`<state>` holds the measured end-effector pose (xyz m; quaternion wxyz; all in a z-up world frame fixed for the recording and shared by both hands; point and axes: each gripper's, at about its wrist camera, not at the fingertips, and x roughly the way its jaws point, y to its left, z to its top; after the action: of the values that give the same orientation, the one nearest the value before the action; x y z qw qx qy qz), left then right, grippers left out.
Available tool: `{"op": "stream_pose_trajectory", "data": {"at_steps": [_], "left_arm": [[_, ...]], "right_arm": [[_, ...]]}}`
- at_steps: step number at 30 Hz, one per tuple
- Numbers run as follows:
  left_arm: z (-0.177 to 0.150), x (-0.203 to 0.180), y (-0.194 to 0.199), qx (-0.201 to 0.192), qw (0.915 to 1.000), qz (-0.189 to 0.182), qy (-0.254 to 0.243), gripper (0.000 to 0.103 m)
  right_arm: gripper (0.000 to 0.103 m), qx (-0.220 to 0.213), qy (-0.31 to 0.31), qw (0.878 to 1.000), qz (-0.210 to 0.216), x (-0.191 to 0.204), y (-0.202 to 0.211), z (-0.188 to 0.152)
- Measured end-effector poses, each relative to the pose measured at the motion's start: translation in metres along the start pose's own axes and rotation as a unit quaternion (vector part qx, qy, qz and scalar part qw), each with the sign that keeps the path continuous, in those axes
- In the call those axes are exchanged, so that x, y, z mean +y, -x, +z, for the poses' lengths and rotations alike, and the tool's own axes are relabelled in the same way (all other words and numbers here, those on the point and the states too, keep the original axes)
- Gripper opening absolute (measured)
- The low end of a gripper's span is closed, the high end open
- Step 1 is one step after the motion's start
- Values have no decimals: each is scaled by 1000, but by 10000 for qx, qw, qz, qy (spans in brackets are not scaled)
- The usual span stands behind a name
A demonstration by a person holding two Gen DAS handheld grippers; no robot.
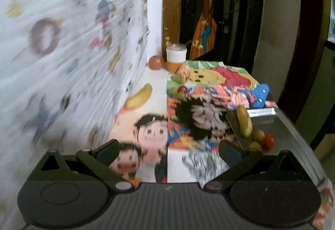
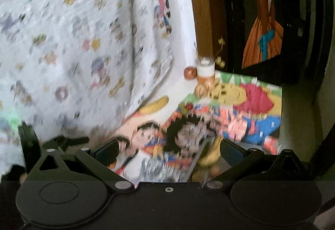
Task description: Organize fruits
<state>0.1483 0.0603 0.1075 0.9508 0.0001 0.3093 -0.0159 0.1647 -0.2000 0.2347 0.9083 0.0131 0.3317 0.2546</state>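
Left wrist view. Work surface was a table covered with cartoon-print sheets (image 1: 209, 92), bright and blurred. A white patterned cloth (image 1: 62, 41) hung along the left side. Behind the table stood a dark framed painting (image 1: 205, 27) of a figure in an orange dress, with a wooden frame edge beside it. No writing or label could be read anywhere; the prints were too smeared.

Left gripper (image 1: 167, 152) had its jaws apart, nothing between them. A metal tray (image 1: 289, 125) sat just ahead and to its right, holding a banana (image 1: 244, 123) propped on end against the rim, plus small round fruits, one of them red (image 1: 269, 140). Further ahead, loose on the table: a second banana (image 1: 140, 97) near the cloth, a cluster of small green and red fruits (image 1: 180, 92), a pale striped fruit (image 1: 183, 73), an orange-red round fruit (image 1: 156, 62) at the back corner, and a white-and-orange cup (image 1: 175, 56) beside it.

Right wrist view. Same table, cloth (image 2: 73, 41) and painting (image 2: 263, 37), heavier blur. Right gripper (image 2: 169, 150) also had its jaws apart and empty. The tray edge (image 2: 196, 162) and a yellow banana (image 2: 211, 156) lay directly between and just beyond the fingertips. The loose banana (image 2: 155, 105), the round fruit (image 2: 190, 72) and the cup (image 2: 206, 72) were well ahead, toward the back.
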Motion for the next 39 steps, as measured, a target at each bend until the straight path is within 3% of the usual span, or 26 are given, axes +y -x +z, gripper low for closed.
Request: {"op": "stream_pose_trajectory", "data": {"at_steps": [8, 15, 19, 23, 29, 36, 39], "left_arm": [[45, 2, -44, 7, 10000, -51, 3, 103], [76, -2, -86, -204, 9991, 119, -352, 103], [80, -7, -123, -145, 9982, 219, -533, 103], [79, -5, -160, -13, 9966, 421, -702, 103], [73, 2, -207, 181, 9934, 660, -920, 103], [75, 11, -248, 363, 9922, 815, -865, 102], [78, 13, -261, 478, 9905, 935, -883, 95]], "right_arm": [[103, -220, -1, 9997, 146, -23, -29, 110], [103, -136, 552, 9978, 353, -58, -103, 149], [103, -365, 816, 9935, 708, -79, -155, 137], [102, -396, 1542, 9826, 958, -90, -211, 112], [100, 18, 2028, 9734, 1063, -107, -273, 79], [81, 676, 1974, 9715, 1130, -110, -320, 45], [74, 883, 1864, 9712, 1192, -104, -335, 33]]}}
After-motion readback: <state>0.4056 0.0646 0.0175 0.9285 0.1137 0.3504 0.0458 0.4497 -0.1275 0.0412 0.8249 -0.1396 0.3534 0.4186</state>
